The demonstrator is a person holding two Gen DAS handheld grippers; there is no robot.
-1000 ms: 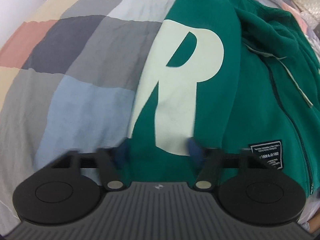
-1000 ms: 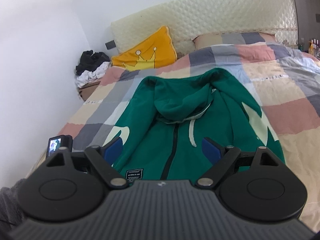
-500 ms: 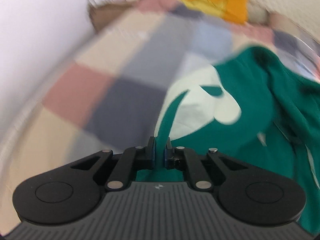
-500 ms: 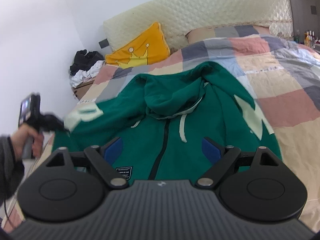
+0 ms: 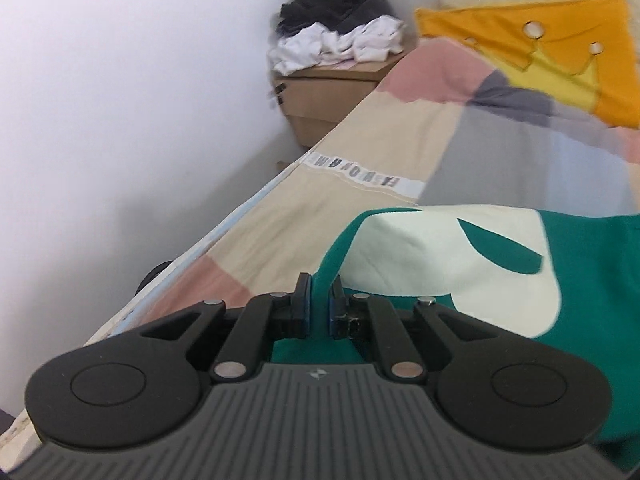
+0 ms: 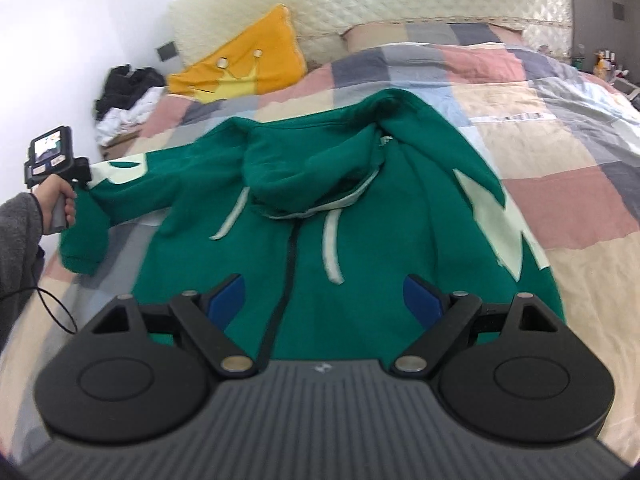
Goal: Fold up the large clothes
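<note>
At the head of my bed a checked quilt runs up to a quilted cream headboard. An orange crown cushion leans at the head's left corner. Beyond that corner, a cardboard box carries a heap of black and white clothes against the white wall.

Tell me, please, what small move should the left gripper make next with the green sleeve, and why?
Probably carry the sleeve back across the hoodie chest. The left gripper is shut on it and holds it stretched out sideways, off the body, while the right gripper hangs open over the hem.
</note>
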